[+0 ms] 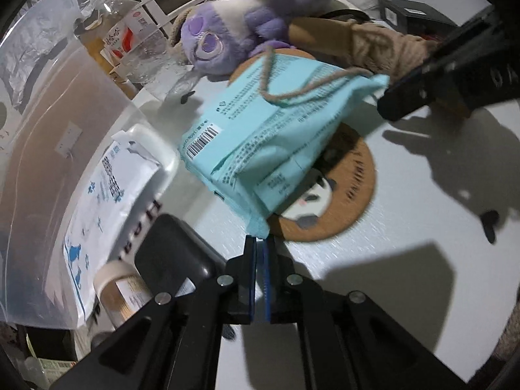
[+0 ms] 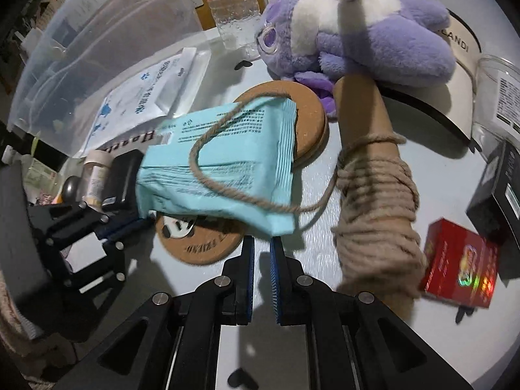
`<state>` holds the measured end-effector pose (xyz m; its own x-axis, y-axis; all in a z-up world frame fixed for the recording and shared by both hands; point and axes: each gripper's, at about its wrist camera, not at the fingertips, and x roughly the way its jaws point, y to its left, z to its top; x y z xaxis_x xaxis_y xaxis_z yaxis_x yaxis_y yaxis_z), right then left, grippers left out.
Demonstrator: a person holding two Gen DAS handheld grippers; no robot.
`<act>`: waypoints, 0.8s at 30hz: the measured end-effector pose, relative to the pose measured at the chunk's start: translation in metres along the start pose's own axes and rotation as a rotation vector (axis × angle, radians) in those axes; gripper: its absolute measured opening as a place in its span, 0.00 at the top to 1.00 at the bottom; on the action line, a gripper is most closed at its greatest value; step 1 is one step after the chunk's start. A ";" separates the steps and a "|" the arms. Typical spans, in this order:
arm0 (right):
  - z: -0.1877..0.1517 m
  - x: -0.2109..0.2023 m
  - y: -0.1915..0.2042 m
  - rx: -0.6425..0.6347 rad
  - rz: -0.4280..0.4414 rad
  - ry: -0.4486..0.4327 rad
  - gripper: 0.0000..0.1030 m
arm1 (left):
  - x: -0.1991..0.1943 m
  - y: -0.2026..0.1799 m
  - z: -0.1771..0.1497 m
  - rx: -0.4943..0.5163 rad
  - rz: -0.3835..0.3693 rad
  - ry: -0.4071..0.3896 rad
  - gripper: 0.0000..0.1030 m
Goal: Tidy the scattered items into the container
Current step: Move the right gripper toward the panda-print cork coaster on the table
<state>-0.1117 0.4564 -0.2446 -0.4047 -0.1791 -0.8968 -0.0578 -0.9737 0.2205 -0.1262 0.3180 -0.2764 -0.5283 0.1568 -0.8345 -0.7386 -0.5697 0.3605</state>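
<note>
Left tool (image 1: 260, 243) pinches a corner of the teal packet (image 1: 260, 130) between nearly closed fingers, holding it tilted above 2 cork coasters (image 1: 351, 195) on the table (image 1: 406, 227). Right tool (image 2: 260, 243) hangs just under the packet's other corner, its fingers slightly parted and empty. Twine from the spool (image 2: 373, 195) loops over the packet. Left beyond sits the clear container (image 1: 48, 130), the purple plush (image 2: 373, 42) behind.

Dim fisheye views, hard shadows, motion blur, dark corners
</note>
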 end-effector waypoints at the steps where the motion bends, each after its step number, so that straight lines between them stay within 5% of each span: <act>1: 0.002 0.003 0.000 -0.007 -0.007 0.001 0.90 | 0.003 0.002 0.003 -0.005 0.003 -0.002 0.96; 12: 0.014 0.024 0.008 -0.092 -0.004 0.007 0.90 | 0.015 0.015 0.015 -0.012 0.011 -0.015 1.00; 24: -0.036 0.005 0.017 -0.097 0.021 0.047 0.91 | -0.018 -0.016 -0.021 -0.002 -0.061 -0.025 1.00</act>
<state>-0.0823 0.4336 -0.2591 -0.3617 -0.2043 -0.9096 0.0397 -0.9782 0.2039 -0.0963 0.3072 -0.2759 -0.4922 0.2117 -0.8443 -0.7693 -0.5596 0.3082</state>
